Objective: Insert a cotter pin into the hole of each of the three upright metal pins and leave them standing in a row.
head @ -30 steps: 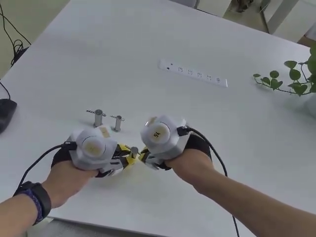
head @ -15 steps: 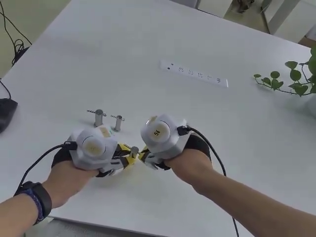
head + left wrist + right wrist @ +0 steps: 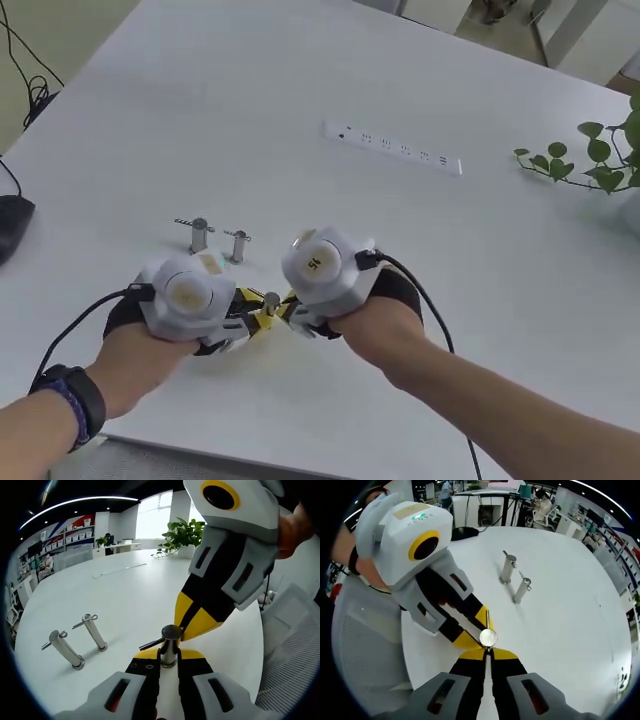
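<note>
barely shifting, right gripper [image 3: 487, 653] is nudging toward left gripper [image 3: 170, 661], jaws pinching the cotter pin [image 3: 151, 642], which is already poking through the third metal pin [image 3: 170, 645]. left gripper is clamping that pin upright, near two finished pins [image 3: 200, 233]. pushing level and straight is looking wisest.

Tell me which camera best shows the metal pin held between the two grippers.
The left gripper view: the metal pin stands upright, side-on and large, with the cotter pin poking out of it. The right gripper view looks down on its round cap; in the head view the pin is tiny.
</note>
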`<action>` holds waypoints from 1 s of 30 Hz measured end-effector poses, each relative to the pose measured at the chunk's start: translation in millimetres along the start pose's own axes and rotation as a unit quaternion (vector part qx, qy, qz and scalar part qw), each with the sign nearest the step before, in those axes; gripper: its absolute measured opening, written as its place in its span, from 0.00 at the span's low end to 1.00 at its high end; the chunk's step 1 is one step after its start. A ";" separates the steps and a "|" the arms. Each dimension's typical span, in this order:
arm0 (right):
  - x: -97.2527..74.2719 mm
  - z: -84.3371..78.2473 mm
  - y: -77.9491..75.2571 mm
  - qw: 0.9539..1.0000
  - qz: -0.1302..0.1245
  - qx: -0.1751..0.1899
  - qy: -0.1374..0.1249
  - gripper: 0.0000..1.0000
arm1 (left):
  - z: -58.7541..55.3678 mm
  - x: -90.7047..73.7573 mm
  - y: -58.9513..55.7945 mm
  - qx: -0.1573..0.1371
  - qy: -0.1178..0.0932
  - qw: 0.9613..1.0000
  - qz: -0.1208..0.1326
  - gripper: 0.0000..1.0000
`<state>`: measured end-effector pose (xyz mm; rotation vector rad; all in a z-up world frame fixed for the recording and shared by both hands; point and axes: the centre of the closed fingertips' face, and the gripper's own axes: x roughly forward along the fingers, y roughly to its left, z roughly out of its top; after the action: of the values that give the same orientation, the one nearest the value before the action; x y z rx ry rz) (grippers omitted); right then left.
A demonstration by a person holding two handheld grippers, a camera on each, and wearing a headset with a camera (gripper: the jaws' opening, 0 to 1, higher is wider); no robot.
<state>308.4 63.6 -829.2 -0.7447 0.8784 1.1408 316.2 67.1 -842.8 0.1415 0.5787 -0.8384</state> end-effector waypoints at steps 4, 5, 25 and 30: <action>-0.6 -1.7 1.2 1.000 0.000 -0.003 0.001 0.07 | 0.3 -0.1 -0.2 -0.003 -0.001 1.000 0.001 0.10; -0.6 -2.7 1.8 1.000 0.002 -0.003 0.002 0.09 | 0.3 0.0 -0.1 -0.003 -0.001 1.000 0.002 0.10; -16.3 -4.3 -1.3 0.999 -0.004 0.009 -0.035 0.25 | 1.9 1.0 1.8 -0.028 -0.009 0.999 0.017 0.10; -23.2 -7.7 -1.8 0.999 -0.014 0.014 -0.048 0.27 | 1.6 0.4 2.7 -0.039 -0.014 0.999 0.023 0.10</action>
<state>304.7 46.2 -812.3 -0.6714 0.7988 1.1293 319.1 68.0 -841.9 0.0714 0.5801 -0.7709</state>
